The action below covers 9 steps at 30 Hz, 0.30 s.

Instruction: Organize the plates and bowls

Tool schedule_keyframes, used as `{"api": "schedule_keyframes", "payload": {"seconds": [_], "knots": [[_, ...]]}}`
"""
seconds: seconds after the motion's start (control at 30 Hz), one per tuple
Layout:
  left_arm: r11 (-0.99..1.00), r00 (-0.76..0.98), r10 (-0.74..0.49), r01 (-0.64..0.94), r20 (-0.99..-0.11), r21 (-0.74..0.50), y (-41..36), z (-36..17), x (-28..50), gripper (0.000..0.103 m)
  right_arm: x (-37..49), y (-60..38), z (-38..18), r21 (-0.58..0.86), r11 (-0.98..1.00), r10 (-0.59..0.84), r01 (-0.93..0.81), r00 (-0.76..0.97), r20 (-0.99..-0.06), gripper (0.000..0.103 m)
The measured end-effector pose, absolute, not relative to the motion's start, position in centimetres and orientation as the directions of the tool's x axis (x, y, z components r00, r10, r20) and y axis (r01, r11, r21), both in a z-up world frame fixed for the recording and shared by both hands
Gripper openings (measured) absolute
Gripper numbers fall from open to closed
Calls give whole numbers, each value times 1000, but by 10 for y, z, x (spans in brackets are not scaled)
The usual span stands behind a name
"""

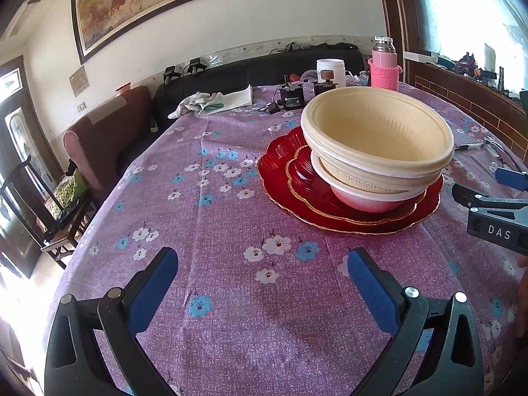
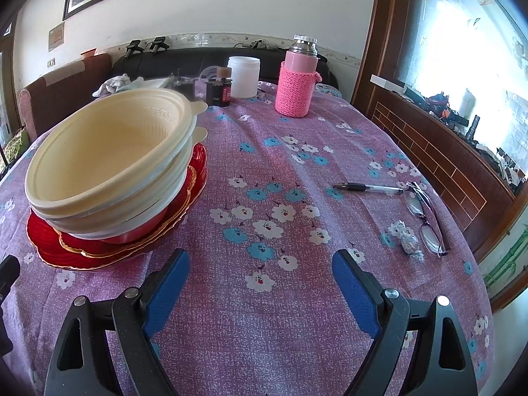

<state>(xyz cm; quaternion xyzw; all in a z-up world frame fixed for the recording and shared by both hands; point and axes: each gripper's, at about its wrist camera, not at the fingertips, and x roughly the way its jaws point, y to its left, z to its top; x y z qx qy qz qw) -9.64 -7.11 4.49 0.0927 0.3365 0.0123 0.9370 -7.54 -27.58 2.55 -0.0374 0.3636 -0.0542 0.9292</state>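
Cream bowls point(image 1: 376, 132) sit nested one in another on two stacked red plates point(image 1: 280, 161) with gold rims, right of the table's middle. The right wrist view has the same bowl stack point(image 2: 109, 158) and red plates point(image 2: 49, 241) at its left. My left gripper point(image 1: 262, 264) is open over bare cloth in front of the stack, nothing between its blue pads. My right gripper point(image 2: 260, 264) is open too, to the right of the stack, empty; its body shows at the left wrist view's right edge point(image 1: 495, 214).
A purple flowered tablecloth point(image 1: 198, 231) covers the table. At the far end stand a pink flask point(image 2: 297, 82), a white jar point(image 2: 244, 77), a dark bottle point(image 2: 219, 94) and a white cloth point(image 1: 211, 102). A pen point(image 2: 366, 187), glasses point(image 2: 425, 221) and wrapped sweets point(image 2: 409, 241) lie at the right.
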Motion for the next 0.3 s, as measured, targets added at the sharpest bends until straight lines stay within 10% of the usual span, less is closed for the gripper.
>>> {"api": "schedule_keyframes", "payload": {"seconds": [0.3], "knots": [[994, 753, 30, 47, -657, 100, -61, 48, -95, 103, -76, -277, 25, -102, 992, -124, 75, 731, -671, 90]]}}
